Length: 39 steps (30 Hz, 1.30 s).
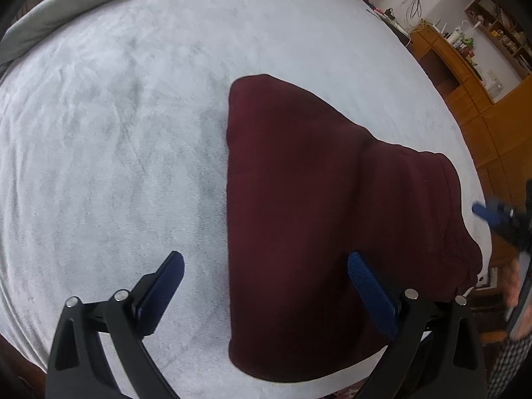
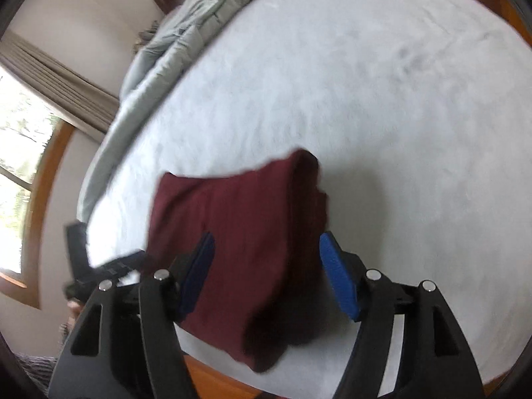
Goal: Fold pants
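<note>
**A:** Left wrist view first: where are the pants?

**B:** The maroon pants (image 1: 319, 219) lie folded into a compact bundle on the bed (image 1: 116, 133), toward its near edge, on a pale fleecy cover. One straight folded edge runs down the bundle's left side; the gathered part bunches at the right, near the bed's corner.

**A:** And the left tongs (image 1: 266, 266)?

**B:** Released, spread wide, holding nothing. One blue-padded finger is over bare cover, the other over the cloth. Whether that finger touches the cloth, I cannot tell.

**A:** Is the other tool in sight there?

**B:** Yes, at the far right edge, blurred: the right tongs (image 1: 488, 214), with part of a hand below them. From that angle I cannot tell how they stand.

**A:** The right wrist view settles it?

**B:** It does. The right tongs (image 2: 266, 249) are released too, fingers well apart, with the pants (image 2: 239, 232) seen between them and nothing gripped. The picture is blurred.

**A:** Anything else around?

**B:** A rumpled grey quilt (image 2: 173, 43) is heaped along the far side of the bed. A wooden cabinet (image 1: 465, 76) with small items on top stands beyond the bed, and a window (image 2: 20, 173) with a curtain (image 2: 56, 79) shows on the other side. The left tongs (image 2: 129, 261) appear blurred at the bundle's left.
</note>
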Each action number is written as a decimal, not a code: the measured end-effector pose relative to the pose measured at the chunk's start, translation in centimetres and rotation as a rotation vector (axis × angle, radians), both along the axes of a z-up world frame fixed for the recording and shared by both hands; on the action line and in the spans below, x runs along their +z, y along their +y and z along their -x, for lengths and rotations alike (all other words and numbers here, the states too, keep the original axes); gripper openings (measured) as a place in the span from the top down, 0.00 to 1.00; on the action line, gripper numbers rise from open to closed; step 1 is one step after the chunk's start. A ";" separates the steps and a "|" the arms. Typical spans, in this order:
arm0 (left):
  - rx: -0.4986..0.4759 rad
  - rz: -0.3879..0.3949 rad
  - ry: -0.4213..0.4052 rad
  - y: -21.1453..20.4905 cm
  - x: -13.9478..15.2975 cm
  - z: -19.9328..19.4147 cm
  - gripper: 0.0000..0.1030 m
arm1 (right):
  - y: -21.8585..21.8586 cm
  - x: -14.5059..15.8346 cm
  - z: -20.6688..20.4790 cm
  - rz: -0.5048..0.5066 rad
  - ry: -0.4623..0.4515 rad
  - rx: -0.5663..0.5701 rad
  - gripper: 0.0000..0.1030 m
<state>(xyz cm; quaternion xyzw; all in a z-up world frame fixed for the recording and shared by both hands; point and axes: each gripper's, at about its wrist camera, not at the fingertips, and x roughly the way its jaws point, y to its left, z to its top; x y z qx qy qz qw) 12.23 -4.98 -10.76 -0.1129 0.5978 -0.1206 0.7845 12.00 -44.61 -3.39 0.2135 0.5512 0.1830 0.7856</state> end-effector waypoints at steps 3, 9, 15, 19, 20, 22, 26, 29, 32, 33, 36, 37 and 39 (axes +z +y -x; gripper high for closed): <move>0.000 0.001 0.006 -0.5 -0.2 -0.3 0.04 | 1.2 -1.3 -3.0 -0.017 0.047 0.024 0.36; -0.016 -0.040 -0.021 -2.1 0.0 -0.5 0.04 | 2.7 -4.1 -7.0 -0.065 0.108 0.029 0.89; -0.056 -0.101 -0.089 -3.4 1.0 -0.4 0.04 | 1.8 -2.6 -7.3 -0.024 0.027 0.007 0.93; -0.065 -0.094 -0.096 -3.8 1.3 -0.4 0.04 | 1.5 -5.9 -7.6 0.048 0.106 0.004 0.92; -0.065 -0.093 -0.097 -3.8 1.3 -0.4 0.04 | 1.6 -5.9 -7.5 0.043 0.098 0.003 0.92; -0.065 -0.098 -0.102 -3.8 1.5 -0.1 0.04 | 1.2 -5.3 -7.2 0.010 0.080 -0.007 0.83; -0.072 -0.093 -0.121 -3.9 2.2 0.5 0.04 | 0.9 -3.3 -4.9 0.016 0.042 0.011 0.62; -0.086 -0.093 -0.136 -4.0 2.7 0.8 0.04 | 0.6 -2.0 -2.3 0.005 0.038 0.030 0.50; -0.093 -0.097 -0.145 -4.3 3.1 1.4 0.04 | 0.7 -1.1 0.4 -0.003 0.042 0.024 0.45; -0.094 -0.096 -0.145 -4.3 3.2 1.4 0.04 | 0.7 -1.0 1.2 -0.005 0.050 0.019 0.41; -0.087 -0.090 -0.141 -4.1 3.3 1.8 0.04 | 0.3 -1.0 3.6 -0.024 0.073 0.002 0.41; -0.087 -0.090 -0.138 -4.1 3.3 1.9 0.04 | 0.4 -1.1 4.3 -0.035 0.081 -0.001 0.41; -0.083 -0.094 -0.131 -3.9 3.2 2.2 0.04 | 0.6 -1.4 5.1 -0.069 0.097 -0.004 0.41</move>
